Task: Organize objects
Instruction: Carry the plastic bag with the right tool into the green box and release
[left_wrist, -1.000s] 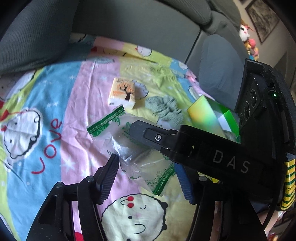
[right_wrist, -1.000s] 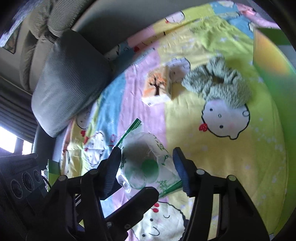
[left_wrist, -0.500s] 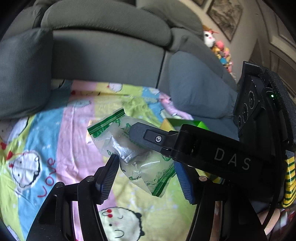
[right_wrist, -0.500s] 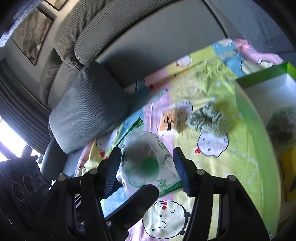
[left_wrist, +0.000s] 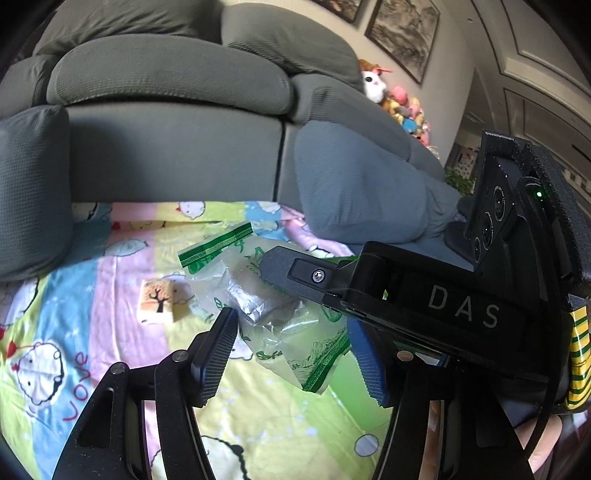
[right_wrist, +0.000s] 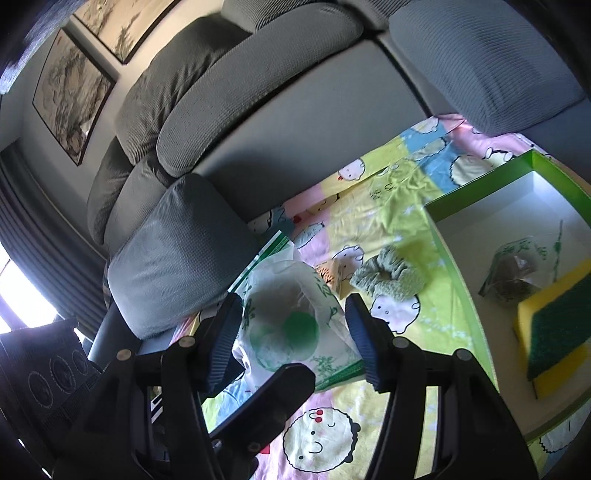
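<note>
A grey sofa (left_wrist: 173, 147) carries a bright cartoon-print sheet (left_wrist: 110, 295), with loose cushions (right_wrist: 177, 254) at either end and framed pictures (right_wrist: 70, 92) on the wall behind.

A clear plastic bag (left_wrist: 273, 306) with green print, holding a silvery packet, hangs above the sheet in front of the sofa back. The left gripper (left_wrist: 295, 350) and the right gripper (right_wrist: 295, 339) both have their fingers half apart and closed on it, one from each side.

Only the left view shows the soft toys (left_wrist: 402, 107) at the sofa's far end. It also shows the small tree-print box (left_wrist: 157, 301) in full.

Only the right view shows a green-walled box (right_wrist: 480, 195) on the sheet, with a second bag (right_wrist: 517, 269) and a yellow-green sponge (right_wrist: 554, 325) inside. A green scrunchie (right_wrist: 388, 273) lies between that box and the tree-print box.
</note>
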